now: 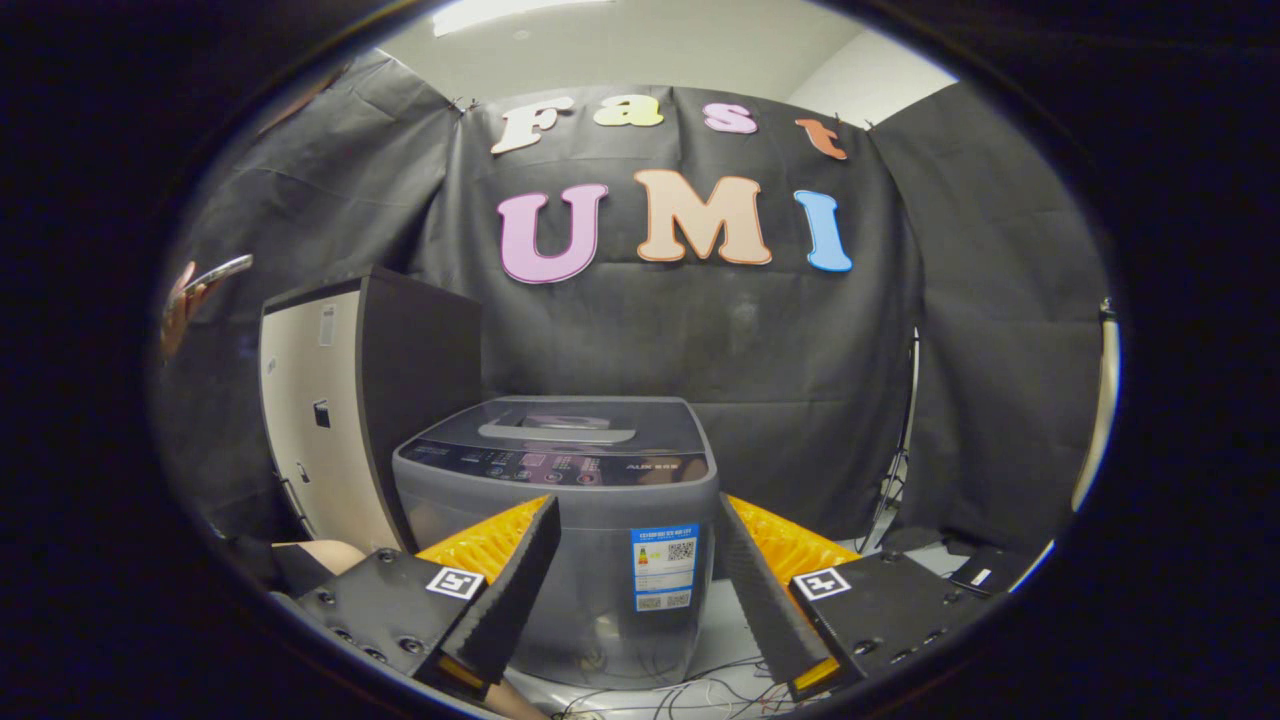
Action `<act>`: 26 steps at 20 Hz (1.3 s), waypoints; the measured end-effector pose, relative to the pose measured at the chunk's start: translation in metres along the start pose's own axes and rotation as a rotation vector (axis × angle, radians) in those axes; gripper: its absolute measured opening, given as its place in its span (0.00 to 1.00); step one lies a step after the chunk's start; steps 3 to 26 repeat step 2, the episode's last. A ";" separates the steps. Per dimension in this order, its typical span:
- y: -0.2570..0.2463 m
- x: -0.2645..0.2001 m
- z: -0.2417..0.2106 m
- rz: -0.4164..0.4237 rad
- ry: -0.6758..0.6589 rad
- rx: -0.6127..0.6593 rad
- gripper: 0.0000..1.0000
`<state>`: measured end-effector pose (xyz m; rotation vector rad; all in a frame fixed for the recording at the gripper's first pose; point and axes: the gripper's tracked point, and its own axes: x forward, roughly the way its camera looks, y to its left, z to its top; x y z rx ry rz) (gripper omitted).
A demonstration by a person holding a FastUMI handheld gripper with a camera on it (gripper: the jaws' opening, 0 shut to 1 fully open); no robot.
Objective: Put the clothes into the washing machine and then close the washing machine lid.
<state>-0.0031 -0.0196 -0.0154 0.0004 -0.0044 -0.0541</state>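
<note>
Dark cabinet [345,400] stands left, just beside the washing machine [560,520]. Machine's lid [580,420] down flat; contents hidden. No clothes visible. Gripper [638,520] fingers spread wide, empty, touching nothing; machine sits beyond them, framed between the tips.

A grey top-loading washing machine [600,520] stands upright just right of the dark cabinet [370,400], its lid [585,420] shut flat (stickers on front).
</note>
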 end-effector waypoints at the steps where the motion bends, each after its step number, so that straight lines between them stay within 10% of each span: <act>1: 0.000 0.000 0.000 0.000 0.001 0.000 0.96; 26: 0.000 0.000 0.000 0.000 0.001 0.000 0.96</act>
